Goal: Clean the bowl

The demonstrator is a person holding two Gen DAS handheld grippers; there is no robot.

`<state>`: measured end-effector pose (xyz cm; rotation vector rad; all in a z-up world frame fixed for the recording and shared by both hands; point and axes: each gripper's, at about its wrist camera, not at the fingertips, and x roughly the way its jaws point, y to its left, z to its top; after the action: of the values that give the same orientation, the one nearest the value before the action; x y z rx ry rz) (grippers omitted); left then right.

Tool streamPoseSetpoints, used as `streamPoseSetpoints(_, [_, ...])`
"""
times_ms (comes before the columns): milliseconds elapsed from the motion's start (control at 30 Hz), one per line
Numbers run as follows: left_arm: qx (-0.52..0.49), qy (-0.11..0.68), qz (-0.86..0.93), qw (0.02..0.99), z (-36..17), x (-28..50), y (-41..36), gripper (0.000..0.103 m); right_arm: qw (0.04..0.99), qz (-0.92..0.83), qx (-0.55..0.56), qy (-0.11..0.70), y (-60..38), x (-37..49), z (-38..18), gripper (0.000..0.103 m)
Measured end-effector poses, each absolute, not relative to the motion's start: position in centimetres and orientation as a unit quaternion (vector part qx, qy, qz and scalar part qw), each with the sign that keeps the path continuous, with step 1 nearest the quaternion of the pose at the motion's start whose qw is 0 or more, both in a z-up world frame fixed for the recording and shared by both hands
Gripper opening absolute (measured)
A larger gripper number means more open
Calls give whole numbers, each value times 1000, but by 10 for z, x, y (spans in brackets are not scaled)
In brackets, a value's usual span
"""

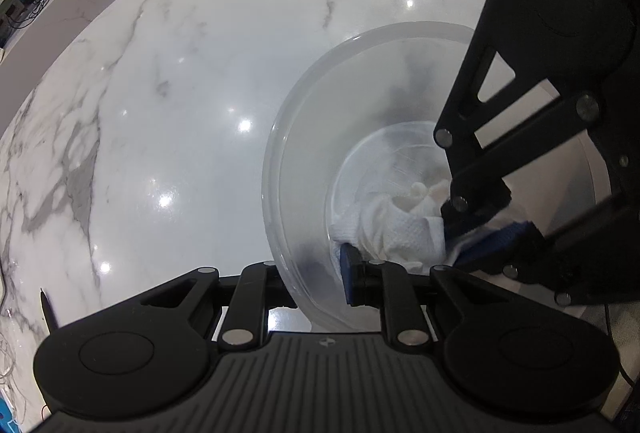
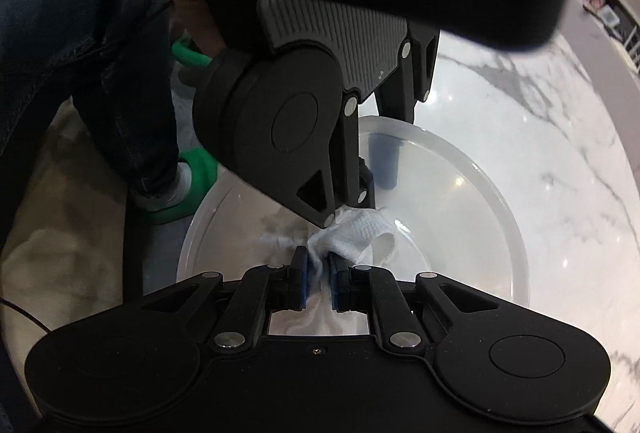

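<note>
A clear plastic bowl [image 1: 304, 137] stands on the white marble table; it also shows in the right wrist view [image 2: 500, 217]. My left gripper [image 1: 320, 283] is shut on the bowl's near rim, with one blue pad [image 1: 349, 273] inside the wall and the other finger outside. My right gripper [image 2: 318, 273] is shut on a crumpled white paper towel [image 2: 360, 233] and presses it onto the bowl's bottom. In the left wrist view the right gripper [image 1: 480, 233] reaches in from the right, with the towel [image 1: 400, 229] bunched beside it.
The marble table [image 1: 180, 93] spreads left and beyond the bowl. A black pen [image 1: 47, 309] lies near its left edge. In the right wrist view the person's jeans-clad leg [image 2: 80, 13] and green slipper [image 2: 192, 177] are at the left, beside the table.
</note>
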<state>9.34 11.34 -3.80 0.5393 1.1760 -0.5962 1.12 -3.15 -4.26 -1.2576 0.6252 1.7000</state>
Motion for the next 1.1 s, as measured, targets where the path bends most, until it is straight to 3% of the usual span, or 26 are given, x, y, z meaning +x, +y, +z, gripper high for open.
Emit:
streamPoseSetpoints(233, [247, 538, -273, 758, -38, 97, 133, 16, 455, 657, -494, 342, -21, 22, -43, 10])
streamPoseSetpoints(600, [243, 536, -271, 761, -44, 102, 156, 17, 466, 606, -560, 320, -21, 10, -49, 10])
streamPoseSetpoints(1100, [247, 536, -277, 758, -45, 75, 177, 17, 508, 568, -566, 314, -29, 29, -52, 10])
